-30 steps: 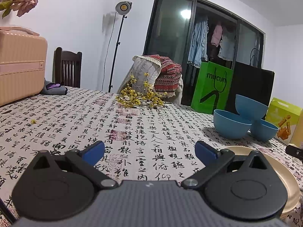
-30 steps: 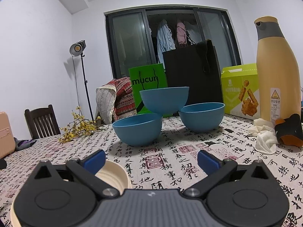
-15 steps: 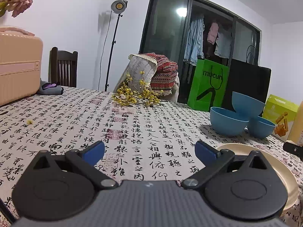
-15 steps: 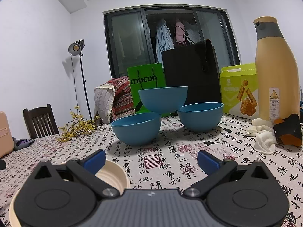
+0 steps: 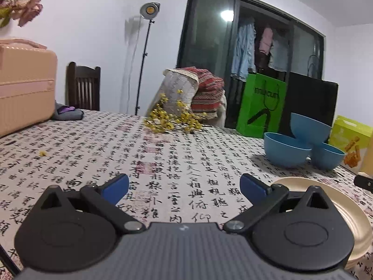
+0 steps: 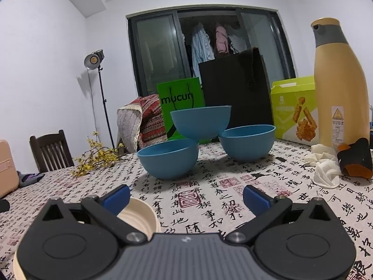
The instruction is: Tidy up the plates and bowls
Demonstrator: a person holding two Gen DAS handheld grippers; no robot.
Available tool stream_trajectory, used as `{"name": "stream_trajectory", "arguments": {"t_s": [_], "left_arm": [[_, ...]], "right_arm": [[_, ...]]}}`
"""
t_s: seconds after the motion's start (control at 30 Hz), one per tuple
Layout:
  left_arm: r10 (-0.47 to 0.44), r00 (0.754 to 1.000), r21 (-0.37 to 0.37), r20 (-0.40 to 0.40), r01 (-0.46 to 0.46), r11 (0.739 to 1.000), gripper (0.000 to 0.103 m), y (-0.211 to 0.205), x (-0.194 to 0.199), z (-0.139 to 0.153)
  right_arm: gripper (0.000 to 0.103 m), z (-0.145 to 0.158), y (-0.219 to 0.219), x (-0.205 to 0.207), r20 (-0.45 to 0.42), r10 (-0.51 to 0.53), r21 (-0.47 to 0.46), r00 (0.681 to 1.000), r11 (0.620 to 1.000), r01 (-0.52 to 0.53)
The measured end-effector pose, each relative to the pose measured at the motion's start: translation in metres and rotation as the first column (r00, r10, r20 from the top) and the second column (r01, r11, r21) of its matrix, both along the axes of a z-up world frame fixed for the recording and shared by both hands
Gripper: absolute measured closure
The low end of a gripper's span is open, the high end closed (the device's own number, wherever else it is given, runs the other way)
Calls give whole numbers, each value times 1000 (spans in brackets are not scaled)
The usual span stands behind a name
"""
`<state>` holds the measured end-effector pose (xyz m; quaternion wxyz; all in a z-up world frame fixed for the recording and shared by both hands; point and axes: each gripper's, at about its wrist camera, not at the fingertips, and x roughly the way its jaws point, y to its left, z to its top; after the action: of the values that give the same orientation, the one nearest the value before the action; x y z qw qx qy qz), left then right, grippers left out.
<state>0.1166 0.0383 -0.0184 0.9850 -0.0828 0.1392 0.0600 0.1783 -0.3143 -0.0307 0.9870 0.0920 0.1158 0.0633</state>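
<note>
Right wrist view shows three blue bowls; the top bowl (image 6: 201, 121) perches tilted on the rims of the left bowl (image 6: 168, 158) and right bowl (image 6: 247, 143), mid-bench toward the far edge. I judge a careless nudge would topple it. My right tongs (image 6: 186, 197) are spread, empty, over a cream dish (image 6: 139, 214). Left tongs (image 5: 184, 186) are spread too, beside the gold plate (image 5: 345, 210) at the near edge, which I could clip.

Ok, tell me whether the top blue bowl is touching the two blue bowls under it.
Touching. In the right wrist view the top blue bowl sits propped on the rims of the left blue bowl and the right blue bowl, no gap showing at either rim.
</note>
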Motion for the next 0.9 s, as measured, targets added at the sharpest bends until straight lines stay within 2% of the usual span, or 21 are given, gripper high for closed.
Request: {"name": "stream_trajectory", "arguments": {"t_s": [0.13,0.33,0.5,0.63,0.9], "left_arm": [[-10,1000,-30,-25,9,999,0,1,2,8],[-39,999,-49,-6,39,998,0,-9,-2,30],[-100,995,-47,24,101,994,0,-28,-7,57],[-147,988,-26,48,148,989,0,-43,-9,79],[-221,975,-38,23,222,974,0,-65,4,117]], "right_arm": [[0,2,0,4,-35,4,-17,999,1000,-5],[0,14,-5,0,-24,2,-11,1000,1000,-2],[0,35,-13,-3,17,7,-6,1000,1000,-7],[0,55,-14,-6,46,4,-50,999,999,-2],[0,84,-18,0,12,23,-79,1000,997,-22]]}}
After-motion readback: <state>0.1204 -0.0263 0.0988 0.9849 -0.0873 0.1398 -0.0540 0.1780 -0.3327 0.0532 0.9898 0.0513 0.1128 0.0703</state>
